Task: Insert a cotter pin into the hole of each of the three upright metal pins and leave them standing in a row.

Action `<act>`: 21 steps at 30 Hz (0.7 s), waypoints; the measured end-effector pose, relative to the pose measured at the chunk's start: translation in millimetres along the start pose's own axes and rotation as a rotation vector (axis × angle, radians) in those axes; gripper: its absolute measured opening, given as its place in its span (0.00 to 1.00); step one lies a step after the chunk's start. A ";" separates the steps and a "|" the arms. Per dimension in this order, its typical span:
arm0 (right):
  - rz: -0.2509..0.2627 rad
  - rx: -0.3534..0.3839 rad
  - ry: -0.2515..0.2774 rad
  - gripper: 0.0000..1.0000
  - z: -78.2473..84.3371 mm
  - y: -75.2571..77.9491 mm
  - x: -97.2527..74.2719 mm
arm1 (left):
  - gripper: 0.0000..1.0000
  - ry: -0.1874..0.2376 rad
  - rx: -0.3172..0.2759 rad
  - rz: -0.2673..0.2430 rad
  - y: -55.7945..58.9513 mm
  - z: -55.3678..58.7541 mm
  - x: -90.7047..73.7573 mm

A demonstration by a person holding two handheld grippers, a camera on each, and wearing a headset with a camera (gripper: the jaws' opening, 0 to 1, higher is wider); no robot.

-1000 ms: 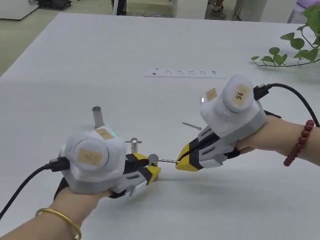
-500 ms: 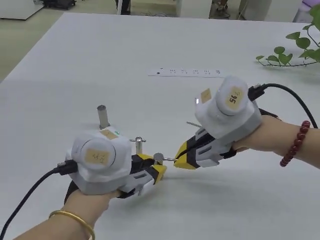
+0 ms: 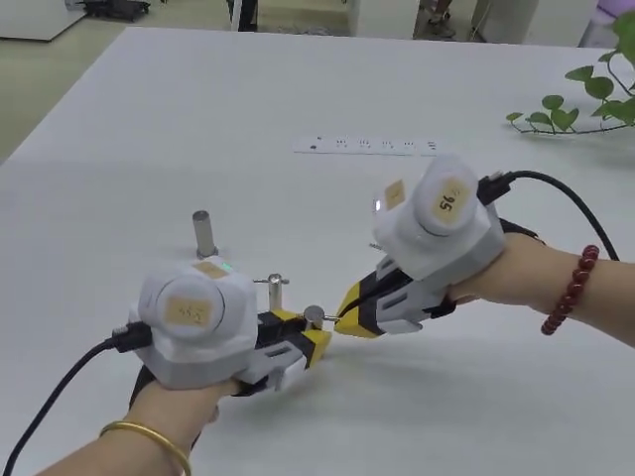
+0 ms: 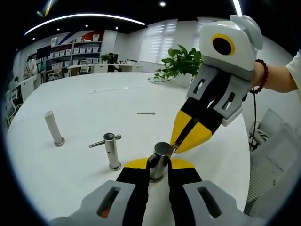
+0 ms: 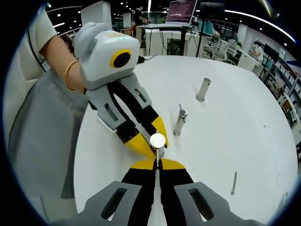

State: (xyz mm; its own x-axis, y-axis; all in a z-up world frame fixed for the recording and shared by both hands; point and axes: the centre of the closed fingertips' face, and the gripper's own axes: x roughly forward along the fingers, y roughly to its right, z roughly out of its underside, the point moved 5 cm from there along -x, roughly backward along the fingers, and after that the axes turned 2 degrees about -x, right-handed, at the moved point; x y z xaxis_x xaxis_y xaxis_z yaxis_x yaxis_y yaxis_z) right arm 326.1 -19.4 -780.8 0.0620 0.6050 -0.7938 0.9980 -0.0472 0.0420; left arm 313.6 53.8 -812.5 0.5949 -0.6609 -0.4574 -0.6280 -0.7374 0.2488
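My left gripper [image 3: 310,338] [image 4: 159,165] is shut on an upright metal pin [image 3: 314,316] [image 4: 159,157] [image 5: 157,141] standing on the white table. From the right, my right gripper [image 3: 344,317] [image 5: 157,163] is shut on a thin cotter pin [image 3: 330,317]; its tip meets the held pin near the top. Behind stands a second metal pin [image 3: 274,291] [image 4: 111,150] [image 5: 179,121] with a cotter pin [image 4: 104,141] through it. Farther left a bare third pin [image 3: 202,232] [image 4: 54,128] [image 5: 203,89] stands upright. A loose cotter pin [image 4: 146,113] [image 5: 233,182] lies on the table.
A white power strip [image 3: 369,146] lies farther back on the table [image 3: 149,119]. Plant leaves [image 3: 580,94] reach in at the far right. Cables [image 3: 60,397] trail from both grippers.
My right gripper has moved left toward the held pin, so less of the cotter pin shows between its tips and the pin. The left gripper kept its grip.
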 end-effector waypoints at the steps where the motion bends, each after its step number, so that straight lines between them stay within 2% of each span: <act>1: 0.000 -0.001 0.001 0.03 -0.3 -0.2 0.5 | 0.13 0.000 -0.008 0.001 0.0 0.2 0.1; 10: 0.013 -0.026 0.002 0.04 -1.2 -0.7 3.3 | 0.13 0.001 -0.017 0.003 0.0 0.6 0.7; 16: 0.006 -0.022 0.025 0.08 0.2 -2.0 -1.8 | 0.14 0.000 -0.022 0.002 0.2 0.9 0.6; 21: 0.020 -0.019 0.014 0.08 4.2 0.0 -6.6 | 0.14 0.000 -0.029 0.002 0.0 1.4 0.7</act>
State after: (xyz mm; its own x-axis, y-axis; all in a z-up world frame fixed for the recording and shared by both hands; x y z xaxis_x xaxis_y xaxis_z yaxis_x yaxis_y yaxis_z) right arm 325.7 -26.7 -778.2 0.0823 0.6153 -0.7840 0.9966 -0.0447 0.0694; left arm 313.4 53.5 -814.0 0.5933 -0.6627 -0.4571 -0.6148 -0.7395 0.2741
